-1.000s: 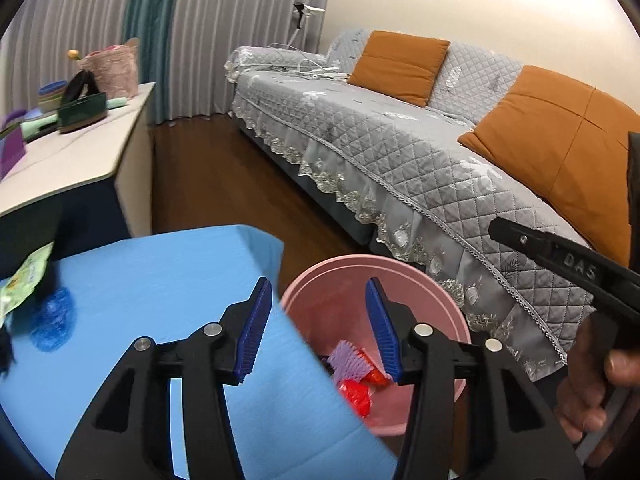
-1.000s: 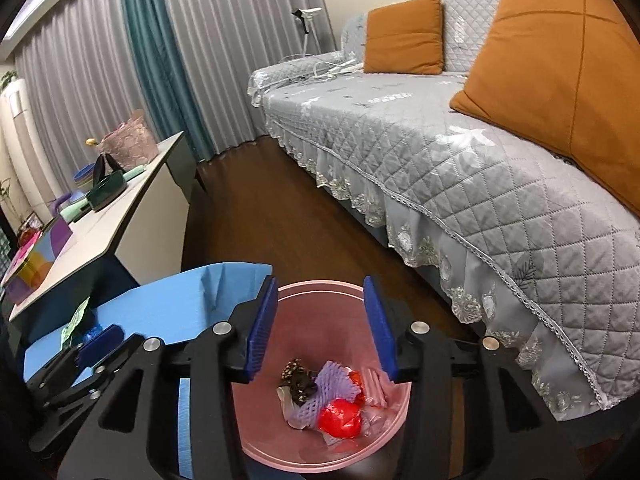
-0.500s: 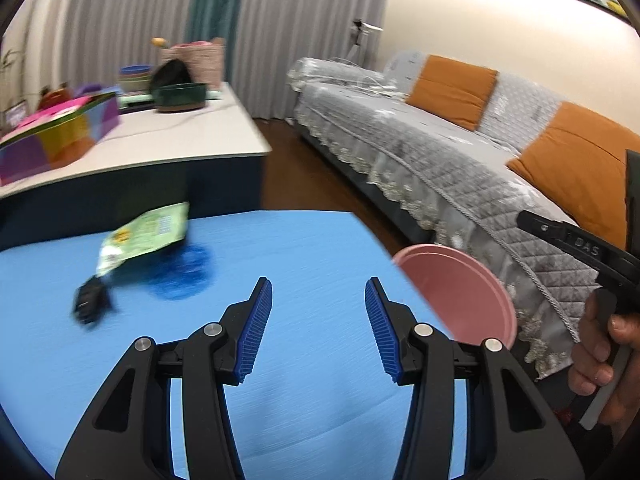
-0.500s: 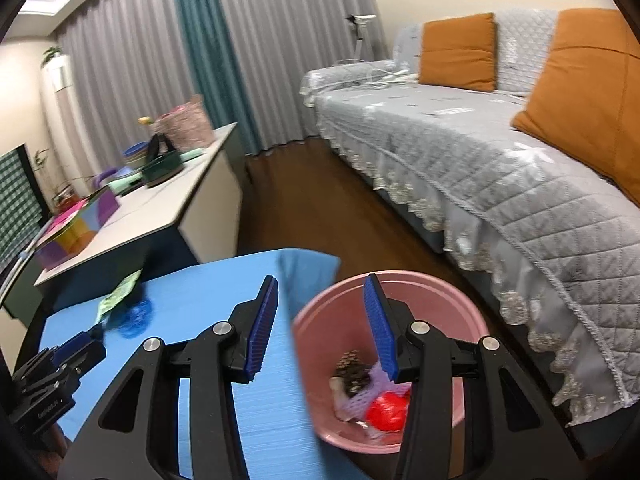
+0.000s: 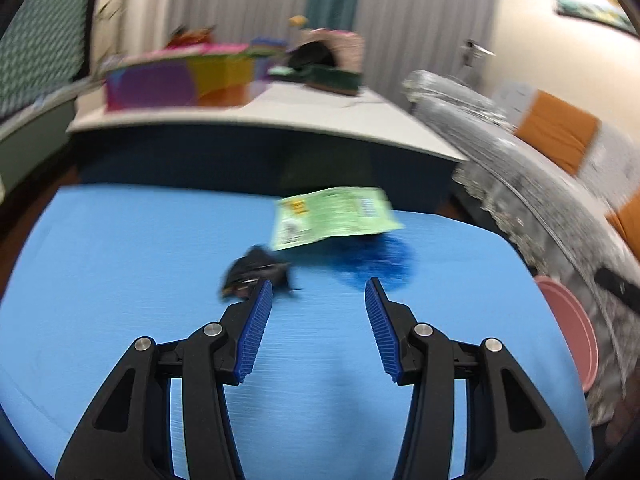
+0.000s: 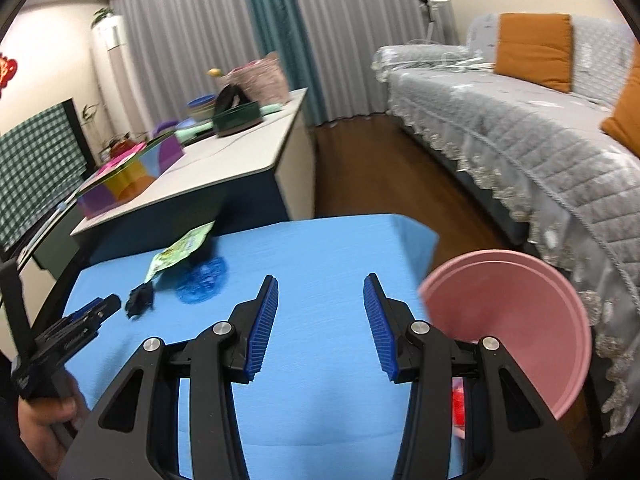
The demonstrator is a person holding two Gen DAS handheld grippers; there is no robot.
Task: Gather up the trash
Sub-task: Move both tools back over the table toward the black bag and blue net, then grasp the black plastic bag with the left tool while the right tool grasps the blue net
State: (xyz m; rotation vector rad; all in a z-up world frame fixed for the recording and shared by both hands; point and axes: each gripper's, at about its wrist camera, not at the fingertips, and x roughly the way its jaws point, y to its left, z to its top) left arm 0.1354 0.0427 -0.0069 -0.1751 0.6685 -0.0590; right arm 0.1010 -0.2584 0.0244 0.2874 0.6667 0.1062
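On the blue table [image 5: 120,248] lie a crumpled black scrap [image 5: 250,270], a green wrapper [image 5: 334,216] and a blue mesh piece [image 5: 378,264]. My left gripper [image 5: 318,290] is open and empty, its left fingertip just in front of the black scrap. The right wrist view shows the same black scrap [image 6: 139,299], green wrapper [image 6: 180,250], blue mesh [image 6: 202,280] and the left gripper [image 6: 102,307] next to the scrap. My right gripper [image 6: 320,286] is open and empty over the table. The pink bin [image 6: 516,320] stands at the table's right edge, with red trash [image 6: 458,400] inside.
A white sideboard [image 6: 224,168] behind the table carries a colourful box [image 6: 128,178], a green tray [image 6: 236,118] and a pink basket [image 6: 260,80]. A grey sofa [image 6: 520,128] with orange cushions runs along the right. Wooden floor [image 6: 380,172] lies between.
Both grippers have swung left, away from the pink bin and over the blue table. The left gripper has come close to the black scrap. Both stay open and empty.
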